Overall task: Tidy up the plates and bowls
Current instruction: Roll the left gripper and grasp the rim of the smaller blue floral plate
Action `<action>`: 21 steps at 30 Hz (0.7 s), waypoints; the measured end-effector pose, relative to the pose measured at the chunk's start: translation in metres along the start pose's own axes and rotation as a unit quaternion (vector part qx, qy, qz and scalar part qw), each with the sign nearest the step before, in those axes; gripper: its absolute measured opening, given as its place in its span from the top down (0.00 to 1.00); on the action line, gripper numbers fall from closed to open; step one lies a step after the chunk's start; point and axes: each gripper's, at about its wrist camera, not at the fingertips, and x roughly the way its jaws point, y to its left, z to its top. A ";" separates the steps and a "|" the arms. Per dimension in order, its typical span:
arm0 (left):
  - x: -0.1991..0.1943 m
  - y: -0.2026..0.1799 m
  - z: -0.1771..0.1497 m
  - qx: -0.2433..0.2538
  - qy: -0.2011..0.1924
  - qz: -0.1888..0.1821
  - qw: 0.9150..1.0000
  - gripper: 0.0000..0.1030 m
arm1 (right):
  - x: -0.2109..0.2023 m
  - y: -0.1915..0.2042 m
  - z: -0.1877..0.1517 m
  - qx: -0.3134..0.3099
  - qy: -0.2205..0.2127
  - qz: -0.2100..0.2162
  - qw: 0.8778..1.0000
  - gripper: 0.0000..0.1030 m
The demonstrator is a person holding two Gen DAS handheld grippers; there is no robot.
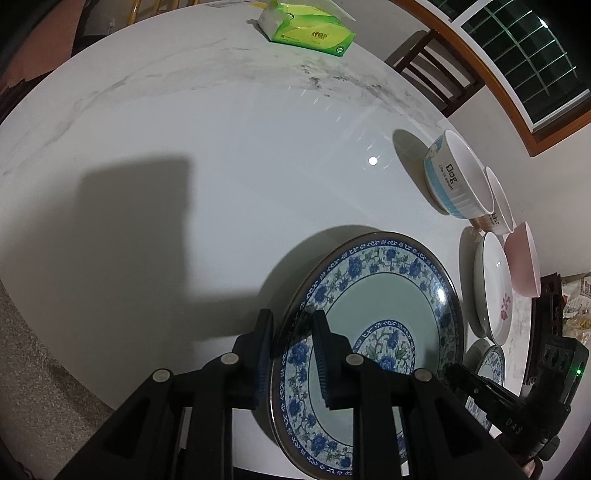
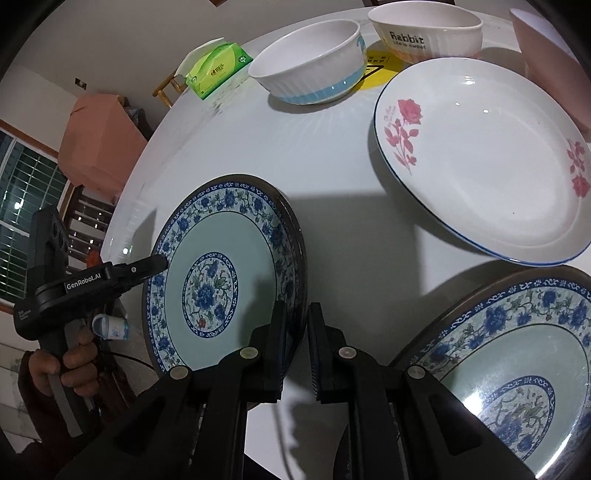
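A blue floral plate [image 1: 384, 310] [image 2: 225, 273] is tilted up off the white table. My left gripper [image 1: 291, 354] is shut on its rim; it also shows in the right wrist view [image 2: 159, 264] at the plate's far edge. My right gripper [image 2: 297, 347] is shut on the plate's near rim. A second blue floral plate [image 2: 517, 369] lies at the lower right. A white rose plate [image 2: 480, 162] [image 1: 493, 288] lies beyond it. A blue-banded bowl [image 2: 310, 62] [image 1: 454, 177], a "Rabbit" bowl [image 2: 424, 33] and a pink bowl [image 1: 522, 258] stand behind.
A green tissue pack [image 1: 306, 26] [image 2: 218, 68] lies at the table's far side. A wooden chair [image 1: 432, 66] stands beyond the table edge. A yellow label [image 2: 376, 70] lies under the bowls. A small cup [image 2: 110, 326] sits below the table edge.
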 end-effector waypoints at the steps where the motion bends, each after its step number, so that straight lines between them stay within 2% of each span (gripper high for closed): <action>1: 0.000 0.000 0.000 -0.001 -0.001 -0.001 1.000 0.79 | 0.001 0.001 -0.001 -0.001 0.001 -0.001 1.000 0.87; 7: -0.001 0.003 0.003 -0.003 -0.008 -0.001 1.000 0.76 | 0.002 0.005 -0.003 -0.008 0.000 -0.005 1.000 0.86; 14: -0.016 0.008 0.005 -0.014 -0.040 0.005 0.999 0.76 | -0.008 0.006 -0.004 -0.019 -0.012 -0.004 1.000 0.84; 17: -0.024 -0.001 0.001 -0.004 -0.050 -0.003 0.999 0.76 | -0.015 0.004 -0.007 -0.023 -0.018 -0.005 1.000 0.84; 21: -0.029 -0.022 -0.009 0.016 -0.047 -0.031 0.998 0.76 | -0.025 -0.001 -0.012 -0.026 -0.025 -0.001 0.999 0.84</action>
